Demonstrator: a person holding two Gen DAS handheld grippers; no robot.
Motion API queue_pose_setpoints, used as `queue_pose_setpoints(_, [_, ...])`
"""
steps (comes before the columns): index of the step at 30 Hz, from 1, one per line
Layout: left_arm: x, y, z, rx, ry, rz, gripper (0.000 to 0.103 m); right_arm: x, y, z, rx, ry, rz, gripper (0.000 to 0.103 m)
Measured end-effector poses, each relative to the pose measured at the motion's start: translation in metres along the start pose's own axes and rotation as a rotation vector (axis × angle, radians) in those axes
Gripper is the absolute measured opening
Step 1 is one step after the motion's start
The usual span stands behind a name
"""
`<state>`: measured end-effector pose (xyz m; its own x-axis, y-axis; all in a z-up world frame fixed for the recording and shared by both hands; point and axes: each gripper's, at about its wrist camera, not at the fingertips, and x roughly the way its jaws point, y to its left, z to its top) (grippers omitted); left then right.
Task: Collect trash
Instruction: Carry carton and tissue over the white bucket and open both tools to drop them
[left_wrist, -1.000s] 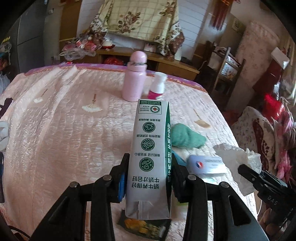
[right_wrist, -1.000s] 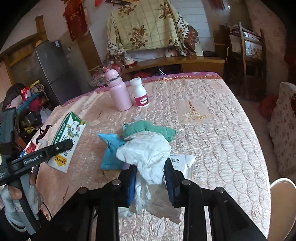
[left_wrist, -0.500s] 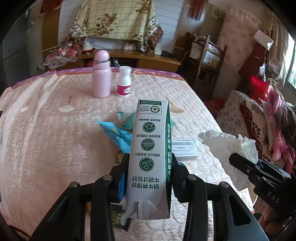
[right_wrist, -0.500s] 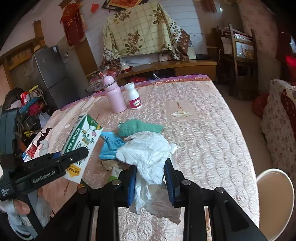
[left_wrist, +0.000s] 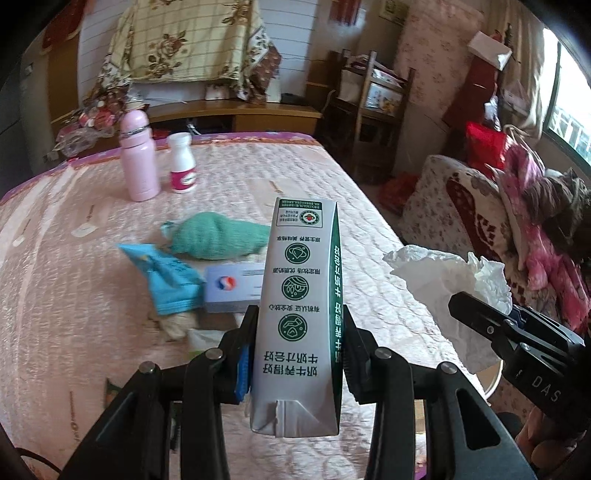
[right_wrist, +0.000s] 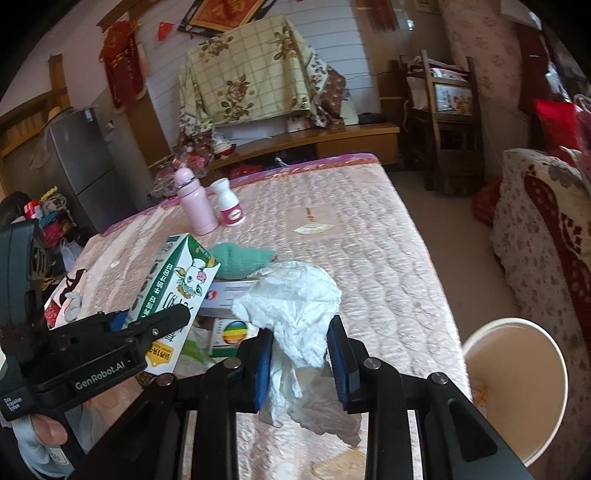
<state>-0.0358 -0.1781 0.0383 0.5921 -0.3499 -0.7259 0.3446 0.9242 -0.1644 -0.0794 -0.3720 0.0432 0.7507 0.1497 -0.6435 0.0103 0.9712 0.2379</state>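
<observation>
- While the left gripper (left_wrist: 297, 354) hangs above the pink quilted worktop (left_wrist: 74, 258), its jaws are clamped on a milk carton (left_wrist: 301, 314) held upright.
- At 3 o'clock of the carton, the right gripper (right_wrist: 300, 354) has its jaws pinched on a crumpled white tissue (right_wrist: 295, 306).
- A white bin (right_wrist: 517, 391) sits at 4 o'clock, beside the worktop edge.
- On the worktop lie a green cloth (left_wrist: 218, 240), a blue packet (left_wrist: 166, 277) and a tablet box (left_wrist: 232, 286); a pink bottle (left_wrist: 138, 158) stands at 11 o'clock.

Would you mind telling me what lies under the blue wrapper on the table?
A crumpled beige scrap pokes out below the blue wrapper; the white box touches its edge. Anything further underneath is covered.
</observation>
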Motion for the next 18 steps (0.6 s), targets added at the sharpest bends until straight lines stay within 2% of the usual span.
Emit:
queue_pose_setpoints(10, [0.016, -0.066, -0.004, 0.082, 0.032, -0.106, 0.042, -0.035, -0.054, -0.011, 0.067, -0.017, -0.102, 0.031])
queue_pose_setpoints(18, [0.030, -0.109, -0.011, 0.134, 0.066, -0.156, 0.042, -0.054, -0.092, -0.019, 0.124, -0.020, -0.170, 0.031])
